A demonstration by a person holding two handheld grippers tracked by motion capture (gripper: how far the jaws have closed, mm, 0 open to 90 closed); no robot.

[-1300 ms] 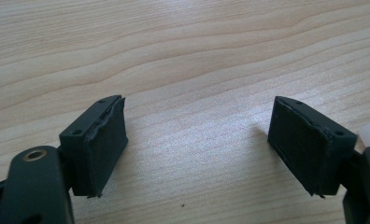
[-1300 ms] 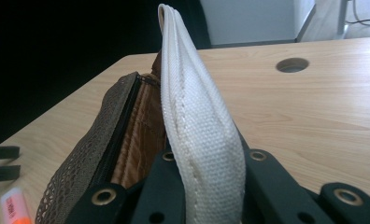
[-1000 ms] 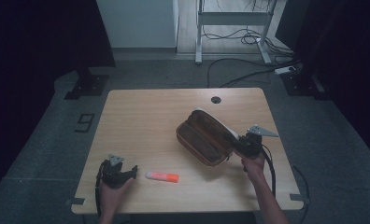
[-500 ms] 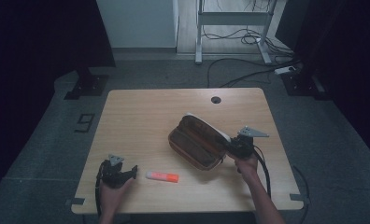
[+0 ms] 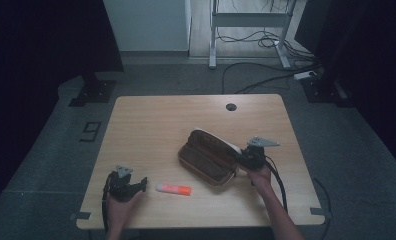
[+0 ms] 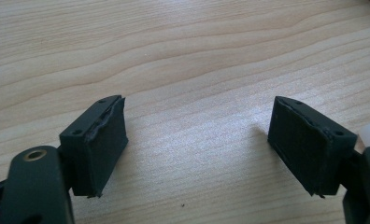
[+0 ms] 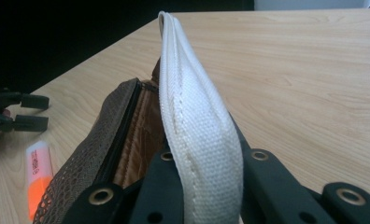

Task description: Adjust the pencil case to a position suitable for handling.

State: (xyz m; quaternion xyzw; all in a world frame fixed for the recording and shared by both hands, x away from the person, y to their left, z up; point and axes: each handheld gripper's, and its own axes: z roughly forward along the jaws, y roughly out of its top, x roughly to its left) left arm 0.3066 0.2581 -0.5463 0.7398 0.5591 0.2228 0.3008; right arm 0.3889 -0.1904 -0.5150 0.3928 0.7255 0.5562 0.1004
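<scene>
jaws of the right gripper (image 5: 242, 159) are clamped on the white canvas edge (image 7: 197, 135) of an open brown pencil case (image 5: 208, 159), which lies right of the middle of the wooden table (image 5: 156, 125) with that edge lifted. left gripper (image 5: 141, 183) rests near the table's front left corner with its jaws wide apart over bare wood, holding nothing. orange and white highlighter (image 5: 173, 188) lies between that gripper and the case, just beside the left jaws.
</scene>
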